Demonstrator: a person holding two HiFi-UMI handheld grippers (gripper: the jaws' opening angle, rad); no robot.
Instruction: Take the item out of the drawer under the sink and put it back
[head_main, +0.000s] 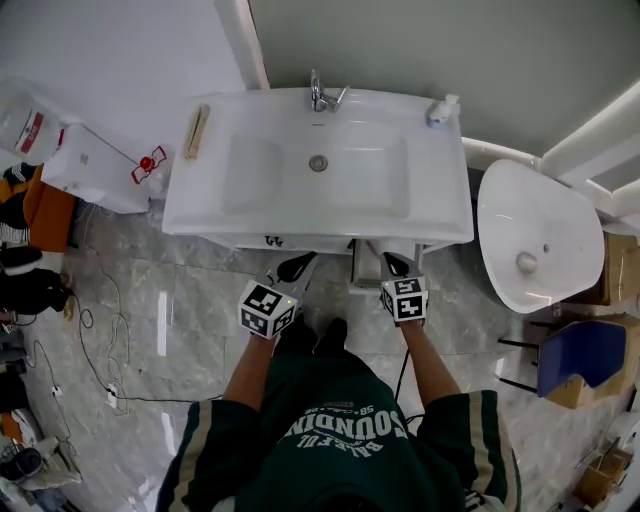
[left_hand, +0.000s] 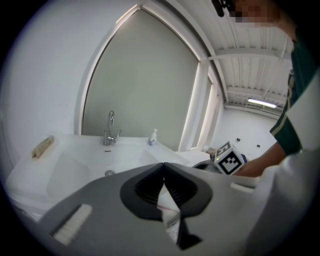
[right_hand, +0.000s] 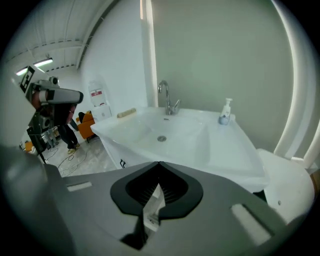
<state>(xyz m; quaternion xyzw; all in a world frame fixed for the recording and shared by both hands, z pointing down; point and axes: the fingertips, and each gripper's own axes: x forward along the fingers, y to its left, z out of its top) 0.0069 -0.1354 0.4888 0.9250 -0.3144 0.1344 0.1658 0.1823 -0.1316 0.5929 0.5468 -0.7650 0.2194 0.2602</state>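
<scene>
A white sink (head_main: 200, 215) with a chrome faucet (head_main: 322, 95) fills the middle of the head view. Its overhanging rim hides the drawer beneath, and no item from the drawer shows. Both grippers are held just below the sink's front edge, pointing at it. My left gripper (head_main: 297, 267) has its jaws together with nothing between them, as the left gripper view confirms (left_hand: 164, 167). My right gripper (head_main: 397, 264) is likewise shut and empty (right_hand: 159, 167). Both gripper views look over the basin (left_hand: 65, 165) (right_hand: 175, 137) from slightly above its rim.
A soap bottle (head_main: 441, 108) stands at the sink's back right, and a wooden brush (head_main: 197, 130) lies on its left rim. A white toilet (head_main: 535, 245) sits close on the right. A white box (head_main: 95, 170) and floor cables (head_main: 90, 330) lie left. A person (right_hand: 55, 110) stands far left.
</scene>
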